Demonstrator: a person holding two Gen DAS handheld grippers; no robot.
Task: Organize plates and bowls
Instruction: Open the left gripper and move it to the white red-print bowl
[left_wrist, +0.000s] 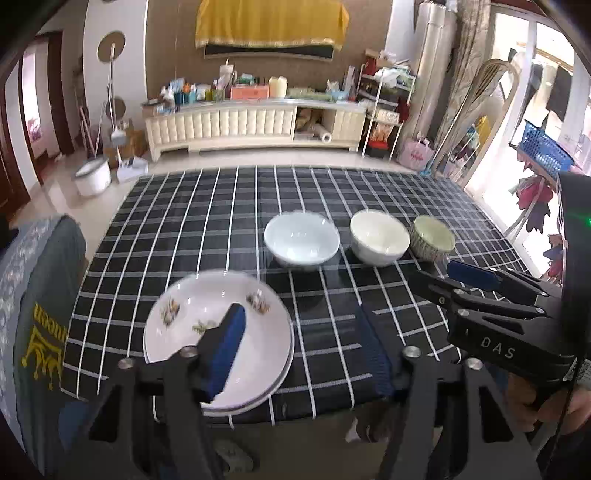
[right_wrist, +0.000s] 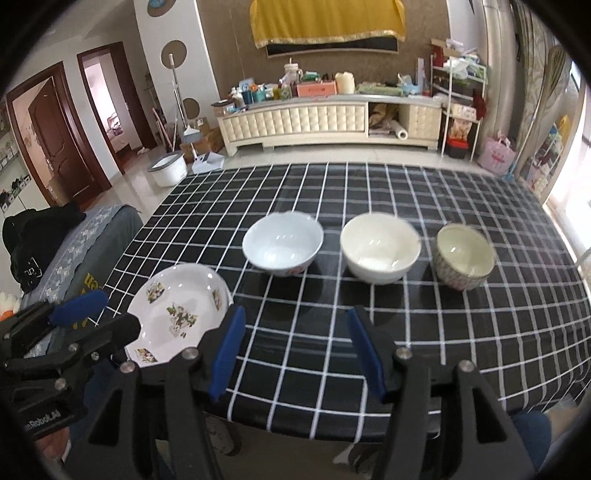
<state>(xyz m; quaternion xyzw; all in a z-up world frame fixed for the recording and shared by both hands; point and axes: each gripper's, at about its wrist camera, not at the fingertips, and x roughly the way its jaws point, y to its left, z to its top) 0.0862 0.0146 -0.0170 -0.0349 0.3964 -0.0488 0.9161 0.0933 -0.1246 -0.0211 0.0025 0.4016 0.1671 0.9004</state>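
Observation:
A white flowered plate (left_wrist: 207, 325) lies on another plate at the table's front left; the flowered plate (right_wrist: 177, 314) also shows in the right wrist view. My left gripper (left_wrist: 299, 314) is open, one blue pad over the plate's inside and the other finger to the right of its rim. Further back stand three bowls in a row: a pale blue-white bowl (left_wrist: 301, 240), a cream bowl (left_wrist: 378, 236) and a small patterned bowl (left_wrist: 432, 238). My right gripper (right_wrist: 295, 312) is open above the cloth in front of the blue-white bowl (right_wrist: 282, 243) and cream bowl (right_wrist: 380, 247), holding nothing.
The table (right_wrist: 406, 192) wears a black cloth with white checks, its front edge just under the grippers. A chair draped with grey clothing (left_wrist: 40, 314) stands at the left. A white pot (left_wrist: 92, 177) sits on the floor beyond. A hand (left_wrist: 546, 406) holds the right gripper.

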